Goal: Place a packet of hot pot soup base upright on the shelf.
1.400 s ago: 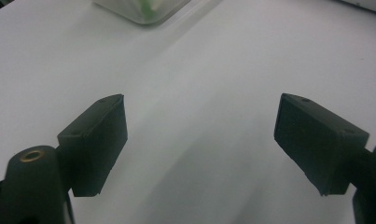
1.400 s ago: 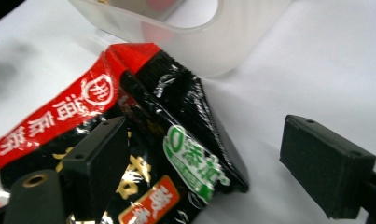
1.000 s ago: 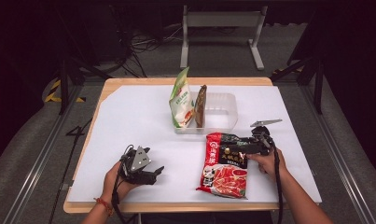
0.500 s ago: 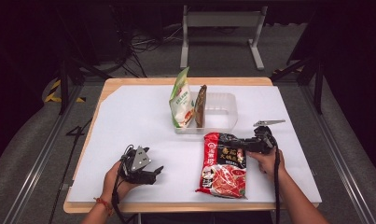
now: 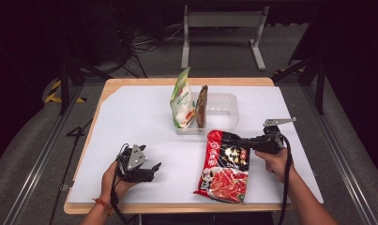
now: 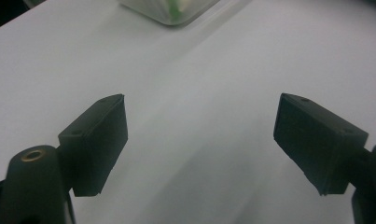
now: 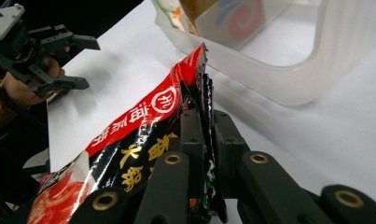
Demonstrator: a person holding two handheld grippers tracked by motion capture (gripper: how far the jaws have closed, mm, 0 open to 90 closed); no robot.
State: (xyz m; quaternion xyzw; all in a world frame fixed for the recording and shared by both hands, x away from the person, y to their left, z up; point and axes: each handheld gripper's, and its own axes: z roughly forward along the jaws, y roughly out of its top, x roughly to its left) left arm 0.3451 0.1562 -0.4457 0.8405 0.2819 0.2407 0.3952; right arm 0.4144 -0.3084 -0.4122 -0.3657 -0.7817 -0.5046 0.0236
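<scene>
A red and black noodle packet (image 5: pixel 224 171) lies on the white table near the front edge, right of centre. My right gripper (image 5: pixel 242 141) is shut on its upper right edge; the jaws have just been closing. In the right gripper view the black fingertips (image 7: pixel 190 128) pinch the packet (image 7: pixel 143 116) and its edge stands up between them. My left gripper (image 5: pixel 153 171) rests at the front left, open, with bare table between its jaws (image 6: pixel 199 135).
A clear plastic tub (image 5: pixel 226 101) stands behind the packet, holding a green and white bag (image 5: pixel 183 101) and a brown packet (image 5: pixel 201 107) upright. The tub (image 7: pixel 288 79) is close ahead of my right jaws. My left gripper (image 7: pixel 50 60) shows far off there.
My right gripper's jaws have closed on the packet's edge and the hand has risen slightly, lifting that edge. The left hand has stayed where it was.
</scene>
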